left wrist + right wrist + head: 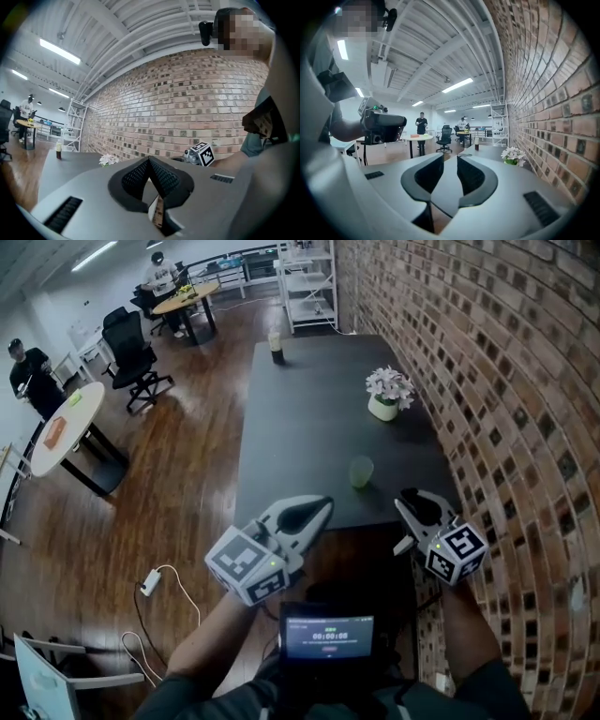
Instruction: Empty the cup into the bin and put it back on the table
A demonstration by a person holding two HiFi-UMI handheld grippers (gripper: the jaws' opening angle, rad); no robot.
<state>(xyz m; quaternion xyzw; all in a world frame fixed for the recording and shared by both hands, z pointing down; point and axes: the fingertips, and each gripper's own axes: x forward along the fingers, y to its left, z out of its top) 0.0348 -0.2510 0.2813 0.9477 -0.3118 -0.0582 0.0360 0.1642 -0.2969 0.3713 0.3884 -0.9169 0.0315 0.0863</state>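
A small translucent green cup stands upright near the front edge of the dark table. Both grippers hover just before that edge, short of the cup and apart from it. My left gripper is left of the cup; in the left gripper view its jaws meet at the tip, shut on nothing. To the right of the cup is my right gripper. Its jaws stand a narrow gap apart with nothing between them. Neither gripper view shows the cup.
A white pot of flowers stands at the table's right side, and a dark bottle at its far end. A brick wall runs along the right. An office chair, round tables and people are far left.
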